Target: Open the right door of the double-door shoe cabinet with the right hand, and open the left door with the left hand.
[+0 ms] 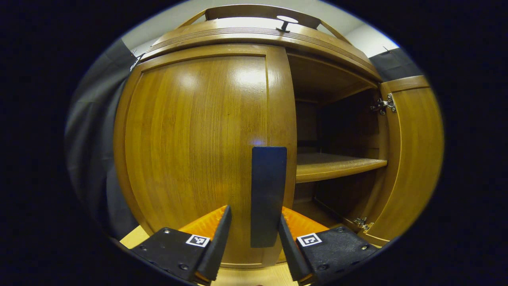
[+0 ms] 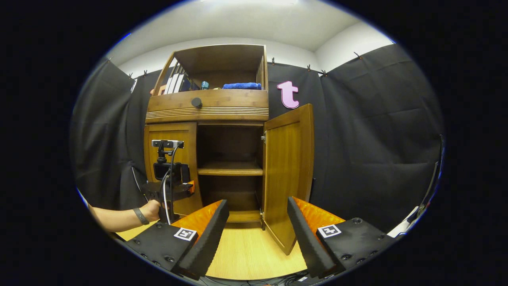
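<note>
left tool (image 1: 251, 238) open astride the left door (image 1: 198, 151) handle (image 1: 268, 194); right tool (image 2: 258, 234) open, right door (image 2: 287, 174) ahead.

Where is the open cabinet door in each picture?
Left gripper view: the open right door stands at the far right edge, its inner side and hinges showing.
Right gripper view: the open right door is near the middle, swung out toward the camera.
Shared landmark: the inside shelf, just left of that door.
</note>
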Available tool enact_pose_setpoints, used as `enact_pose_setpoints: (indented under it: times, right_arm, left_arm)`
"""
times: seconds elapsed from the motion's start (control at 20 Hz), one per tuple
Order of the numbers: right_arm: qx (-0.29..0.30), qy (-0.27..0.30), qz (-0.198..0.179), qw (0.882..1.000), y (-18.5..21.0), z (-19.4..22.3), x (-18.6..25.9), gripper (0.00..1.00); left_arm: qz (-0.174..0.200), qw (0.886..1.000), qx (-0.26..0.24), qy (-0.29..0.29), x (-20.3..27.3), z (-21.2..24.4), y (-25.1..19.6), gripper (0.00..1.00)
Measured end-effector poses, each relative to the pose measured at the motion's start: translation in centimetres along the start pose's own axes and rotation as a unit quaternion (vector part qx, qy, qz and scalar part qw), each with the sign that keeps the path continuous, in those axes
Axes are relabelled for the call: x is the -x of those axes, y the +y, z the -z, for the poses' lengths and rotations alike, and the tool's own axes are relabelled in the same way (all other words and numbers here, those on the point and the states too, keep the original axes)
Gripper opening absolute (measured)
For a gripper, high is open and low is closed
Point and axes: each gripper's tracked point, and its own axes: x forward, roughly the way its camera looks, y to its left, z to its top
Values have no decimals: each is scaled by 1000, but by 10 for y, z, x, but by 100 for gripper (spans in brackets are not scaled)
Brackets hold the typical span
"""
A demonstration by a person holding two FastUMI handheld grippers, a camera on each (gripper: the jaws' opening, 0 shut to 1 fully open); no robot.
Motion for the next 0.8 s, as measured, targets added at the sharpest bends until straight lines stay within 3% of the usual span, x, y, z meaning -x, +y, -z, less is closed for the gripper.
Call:
enact_pose_setpoints:
  times: [0.1, 0.2, 0.35, 0.4, 0.45, 0.8]
  right_arm:
    - [-4, -1, 1, 1000, -2, 0, 1, 95]
    - [-6, -3, 3, 1000, -4, 0, 4, 95]
    - [-8, -2, 2, 1000, -5, 2, 10, 95]
    - [-7, -3, 3, 1000, -7, 1, 13, 100]
    - [-6, -4, 4, 1000, -8, -1, 13, 95]
    - [0, -4, -5, 1000, -8, -4, 21, 95]
  left_arm:
    - [7, 1000, 7, 11, -1, 3, -3, 32]
    - [5, 1000, -4, 13, 0, 4, -7, 25]
    - [14, 1000, -2, 18, 18, 4, -7, 22]
    - [22, 1000, 2, 16, 30, 2, -8, 22]
    - [27, 1000, -1, 13, 44, 0, -6, 22]
    - [23, 999, 4, 30, 115, 1, 16, 21]
